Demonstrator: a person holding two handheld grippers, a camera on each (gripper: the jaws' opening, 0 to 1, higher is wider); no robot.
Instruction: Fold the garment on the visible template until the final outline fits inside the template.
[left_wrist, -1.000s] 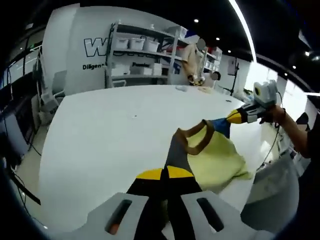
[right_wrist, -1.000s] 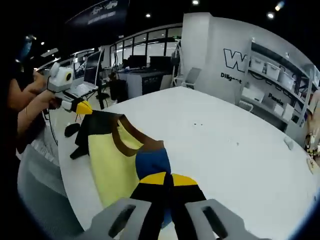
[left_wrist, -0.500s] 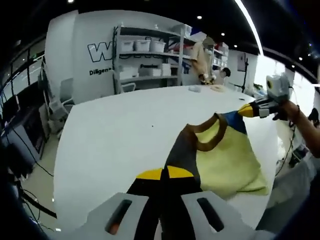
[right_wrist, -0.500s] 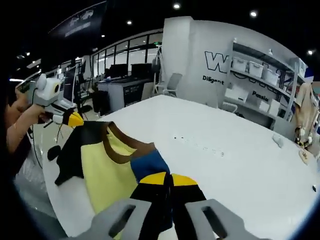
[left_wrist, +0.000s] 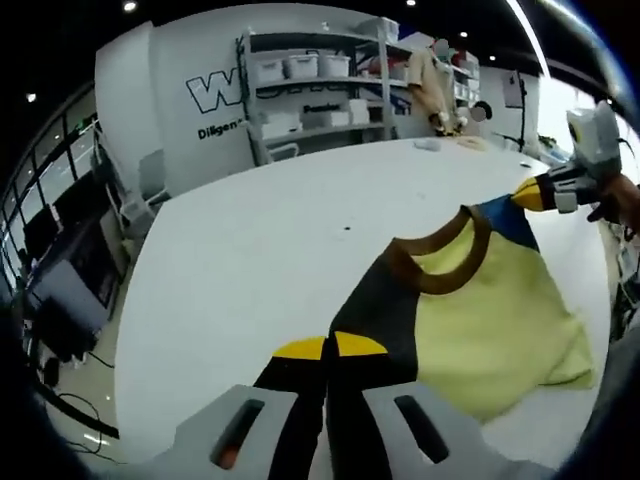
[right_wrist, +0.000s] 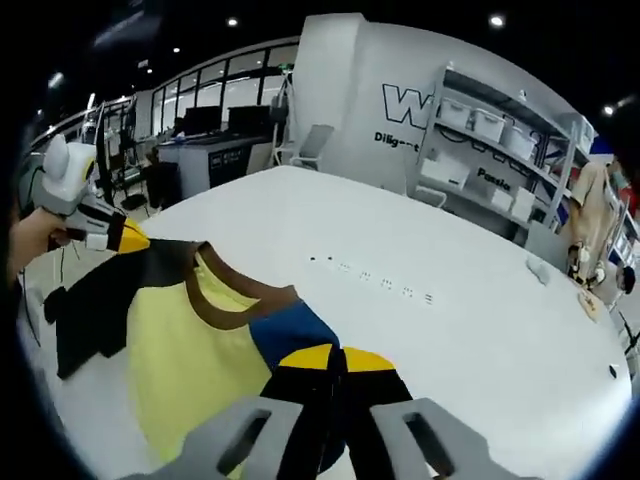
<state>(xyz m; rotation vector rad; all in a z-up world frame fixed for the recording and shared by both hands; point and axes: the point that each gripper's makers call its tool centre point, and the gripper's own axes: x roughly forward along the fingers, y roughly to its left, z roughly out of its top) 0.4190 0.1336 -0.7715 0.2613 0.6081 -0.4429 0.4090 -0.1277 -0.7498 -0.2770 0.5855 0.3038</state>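
Note:
A T-shirt with a yellow body (left_wrist: 490, 320), brown collar (left_wrist: 440, 262), one black shoulder (left_wrist: 375, 305) and one blue shoulder (left_wrist: 505, 218) hangs stretched between both grippers over the white table (left_wrist: 270, 250). My left gripper (left_wrist: 329, 348) is shut on the black shoulder. The right gripper (left_wrist: 530, 193) comes in from the right, shut on the blue shoulder. In the right gripper view my right gripper (right_wrist: 334, 358) is shut on the blue shoulder (right_wrist: 290, 331), and the left gripper (right_wrist: 125, 238) holds the black shoulder (right_wrist: 120, 285) at the left. No template outline is discernible.
Shelving with white bins (left_wrist: 320, 95) stands against the far wall beyond the table. A person (left_wrist: 440, 85) stands at the table's far end. Small dark marks (right_wrist: 385, 285) dot the tabletop. Desks with monitors (right_wrist: 215, 135) stand beyond the table's far left edge.
Both grippers have carried the shirt forward over the table. The yellow body now spreads wider and lies nearer the tabletop. The grips have not changed.

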